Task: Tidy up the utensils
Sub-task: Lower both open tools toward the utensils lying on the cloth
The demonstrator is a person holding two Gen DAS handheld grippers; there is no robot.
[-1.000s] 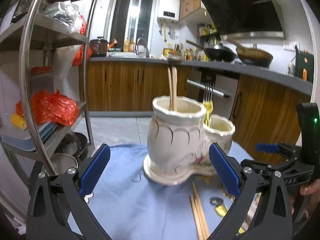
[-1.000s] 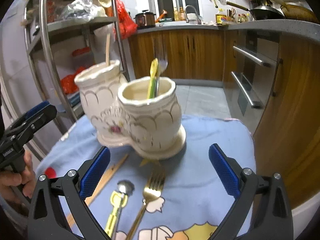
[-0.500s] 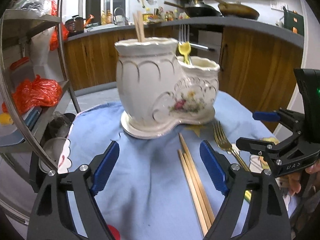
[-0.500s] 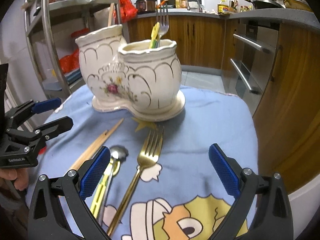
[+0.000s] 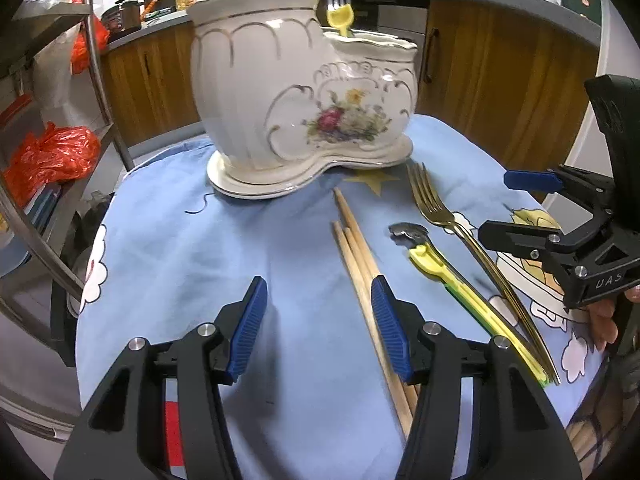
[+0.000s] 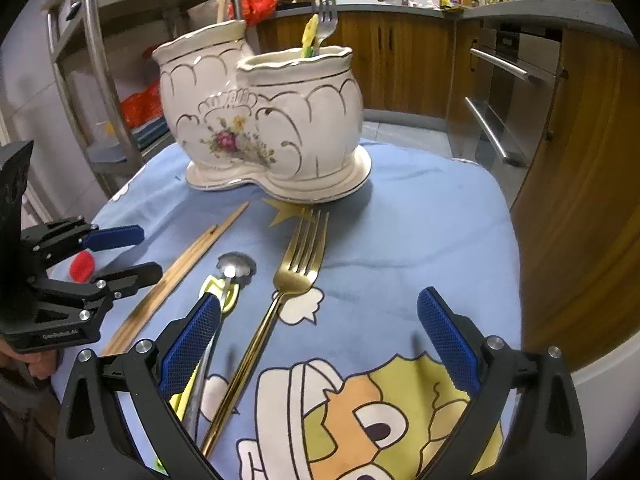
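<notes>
A: Near side first. Left gripper?

B: Jaws apart at a moderate gap, holding nothing. It hangs low over the blue cartoon-print cloth at the table's near edge. Its right finger pad sits over the wooden chopsticks, which lie loose on the cloth just to the right of the gap, tips pointing toward the far side.

A: Right gripper?

B: Spread wide, also empty. The gold fork runs up between its fingers, tines toward the far side, flat on the cloth. The left finger pad overlaps the handle of the yellow-handled spoon; contact or only above it, cannot tell.

A: Order of the loose pieces across the cloth?

B: From the left wrist view, left to right: chopsticks, spoon, fork. Spoon and fork handles lie close together at the near right edge. All three point roughly toward the holder.

A: Farther back?

B: White ceramic double utensil holder with gold trim and a flower print, upright near the far edge of the cloth. The taller cup carries a wooden stick. The shorter cup holds a silver fork and a yellow utensil, both standing upright.

A: Beyond the table?

B: Metal shelf rack on the left with red bags; wooden cabinets behind.
</notes>
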